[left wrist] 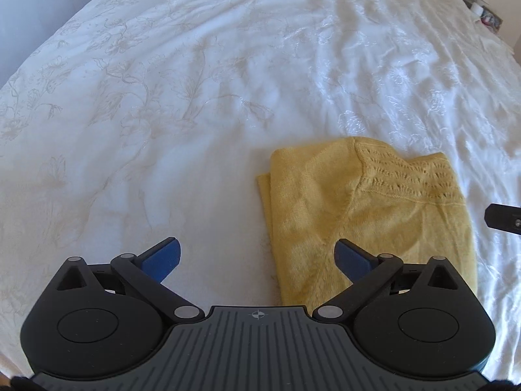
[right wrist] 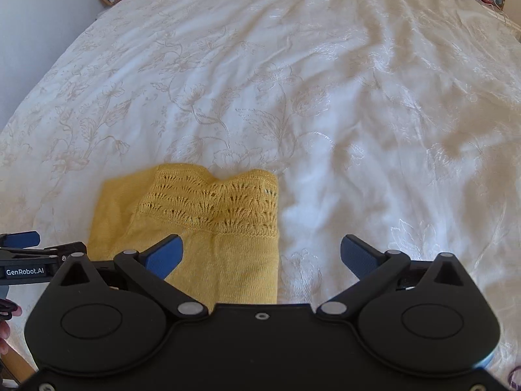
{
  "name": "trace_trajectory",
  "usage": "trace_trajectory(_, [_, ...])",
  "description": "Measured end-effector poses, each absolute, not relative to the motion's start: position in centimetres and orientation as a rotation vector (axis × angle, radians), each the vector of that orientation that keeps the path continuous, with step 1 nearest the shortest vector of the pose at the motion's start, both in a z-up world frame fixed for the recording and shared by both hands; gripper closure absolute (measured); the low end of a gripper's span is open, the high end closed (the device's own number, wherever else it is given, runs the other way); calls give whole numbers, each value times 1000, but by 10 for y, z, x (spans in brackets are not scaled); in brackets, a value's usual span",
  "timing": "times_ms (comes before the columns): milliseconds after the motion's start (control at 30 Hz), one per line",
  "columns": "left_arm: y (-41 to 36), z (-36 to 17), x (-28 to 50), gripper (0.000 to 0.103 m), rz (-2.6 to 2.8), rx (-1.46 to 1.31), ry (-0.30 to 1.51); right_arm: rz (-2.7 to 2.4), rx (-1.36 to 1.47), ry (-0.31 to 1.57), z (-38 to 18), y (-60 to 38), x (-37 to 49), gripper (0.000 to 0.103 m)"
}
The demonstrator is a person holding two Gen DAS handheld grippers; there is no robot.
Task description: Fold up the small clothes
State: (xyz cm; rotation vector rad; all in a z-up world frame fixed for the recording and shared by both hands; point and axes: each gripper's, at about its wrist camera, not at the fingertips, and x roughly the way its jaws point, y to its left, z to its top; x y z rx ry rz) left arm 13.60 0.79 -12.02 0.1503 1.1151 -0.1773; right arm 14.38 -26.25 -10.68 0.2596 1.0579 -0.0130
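Above the folded yellow sweater [left wrist: 368, 218], both grippers [left wrist: 257, 257] [right wrist: 262, 257] hover spread.

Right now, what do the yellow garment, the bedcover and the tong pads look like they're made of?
Yellow garment: soft knit, probably wool or acrylic; visible stitches, openwork lace band, slightly fuzzy surface.
Bedcover: thin woven white fabric, likely cotton or a blend; faint sheen, tonal floral embroidery, fine creases.
Pads: blue, matte, textured, seemingly rubber or foam, on black plastic-looking links. Both tongs, left and right, stand open.

Sweater [left wrist: 368, 215] on bed [left wrist: 195, 97] (folded), between grippers.
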Motion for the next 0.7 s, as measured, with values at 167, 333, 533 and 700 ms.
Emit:
trace_trajectory(167, [8,-84,96,2,-184,98,1027,-24,245,1044,-88,-252,107,1])
trace_trajectory(333, [-2,-59,62,2,-158,53,977,33,290,993,-65,-252,72,1])
trace_trajectory(533, [-7,-42,26,2,-76,-18,1002,27,184,1040,-53,-245,39,1])
trace_trajectory(700, [-11,-34,-4,2,-42,33,990,35,257,1027,-44,-253,11,1])
